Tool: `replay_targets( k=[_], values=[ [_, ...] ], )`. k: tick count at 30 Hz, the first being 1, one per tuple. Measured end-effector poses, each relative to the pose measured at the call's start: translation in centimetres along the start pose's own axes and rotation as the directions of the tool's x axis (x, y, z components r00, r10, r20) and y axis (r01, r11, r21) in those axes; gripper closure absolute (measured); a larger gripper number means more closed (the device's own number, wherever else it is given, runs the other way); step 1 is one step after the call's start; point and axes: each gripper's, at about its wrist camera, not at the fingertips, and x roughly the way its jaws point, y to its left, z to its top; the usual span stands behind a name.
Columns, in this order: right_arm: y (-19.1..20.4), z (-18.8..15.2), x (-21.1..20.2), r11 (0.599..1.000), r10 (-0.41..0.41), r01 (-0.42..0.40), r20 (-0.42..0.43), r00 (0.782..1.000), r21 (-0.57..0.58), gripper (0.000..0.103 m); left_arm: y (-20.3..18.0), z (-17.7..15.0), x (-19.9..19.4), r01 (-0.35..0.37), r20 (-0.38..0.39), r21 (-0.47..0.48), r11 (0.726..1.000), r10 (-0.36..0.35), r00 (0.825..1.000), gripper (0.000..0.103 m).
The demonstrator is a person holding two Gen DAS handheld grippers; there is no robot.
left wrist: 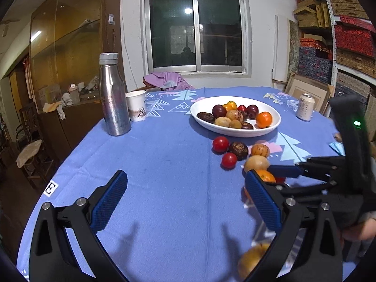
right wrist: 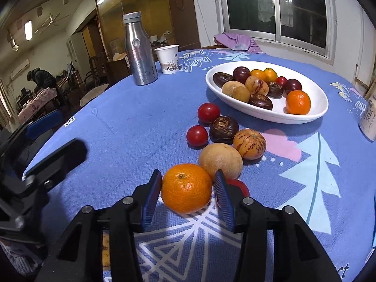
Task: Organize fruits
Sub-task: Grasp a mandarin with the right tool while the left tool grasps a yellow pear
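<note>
My right claw (right wrist: 188, 188) is closed around the orange (right wrist: 186, 188), a blue pad against each side, with the fruit resting on the blue cloth (right wrist: 131, 122). My left claw (left wrist: 185, 202) hangs wide apart over bare cloth, holding nothing. The orange looks bright, glossy and whole, stem end up. It sits near me, just beside a tan fruit (right wrist: 220, 161), short of the white bowl (right wrist: 315, 115).

A blue-clothed table (right wrist: 141, 108) carries a fruit plate (right wrist: 315, 112), loose fruit (right wrist: 221, 159), a steel bottle (right wrist: 138, 51), a paper cup (right wrist: 168, 58) and, near its right edge, a can (left wrist: 305, 106).
</note>
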Motion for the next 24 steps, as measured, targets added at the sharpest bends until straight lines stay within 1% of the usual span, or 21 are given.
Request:
replay_targets(
  k=[2,5,8,10,13,15,16,17,18,19,20,24],
  values=[
    [0.3,0.0,0.3,1.000,0.001,-0.002,-0.015,1.000,-0.013,0.055,0.2,-0.9,-1.2,0.036,-0.025,0.010,0.999,-0.035,0.999,0.004],
    [0.6,-0.2,0.3,1.000,-0.009,0.009,-0.020,1.000,-0.029,0.054,-0.7,-2.8,-2.4,0.101,-0.088,0.081,0.992,-0.094,0.992,0.004],
    [0.5,-0.2,0.4,1.000,-0.010,0.009,-0.027,1.000,-0.024,0.054,-2.6,-4.9,-2.9,0.161,-0.164,0.183,0.970,-0.131,0.978,0.004],
    [0.7,-0.3,0.5,0.999,-0.013,0.012,-0.034,0.999,-0.036,0.053,-3.9,-5.7,-2.9,0.184,-0.188,0.225,0.957,-0.143,0.972,0.004],
    [0.8,-0.4,0.5,0.999,-0.015,0.014,-0.035,0.999,-0.039,0.054,-5.3,-6.0,-1.9,0.214,-0.225,0.236,0.948,-0.161,0.961,0.004],
    [0.6,-0.5,0.3,1.000,-0.010,0.009,-0.037,0.999,-0.028,0.055,-5.7,-5.8,-0.9,0.258,-0.268,0.211,0.943,-0.198,0.943,0.005],
    [0.5,-0.6,0.2,1.000,-0.007,0.007,-0.036,0.999,-0.023,0.055,-5.7,-5.6,-0.4,0.281,-0.290,0.188,0.941,-0.220,0.932,0.007],
    [0.4,-0.6,0.1,1.000,-0.004,0.004,-0.037,0.999,-0.018,0.055,-5.7,-5.5,-0.1,0.305,-0.305,0.172,0.936,-0.244,0.921,0.028],
    [0.3,-0.7,0.0,1.000,0.000,0.000,-0.038,0.999,-0.012,0.056,-5.8,-5.5,0.3,0.330,-0.329,0.162,0.930,-0.264,0.907,0.044],
    [0.2,-0.7,-0.1,1.000,0.005,-0.005,-0.038,0.999,-0.004,0.056,-5.9,-5.7,1.0,0.344,-0.362,0.150,0.927,-0.273,0.891,0.058],
    [0.1,-0.7,-0.1,1.000,0.008,-0.008,-0.038,0.999,0.001,0.056,-5.9,-5.8,1.3,0.350,-0.372,0.139,0.926,-0.278,0.886,0.058],
    [-0.1,-0.8,-0.3,1.000,0.014,-0.014,-0.036,0.999,0.013,0.056,-6.2,-6.2,1.1,0.344,-0.364,0.153,0.927,-0.270,0.891,0.059]
  ],
)
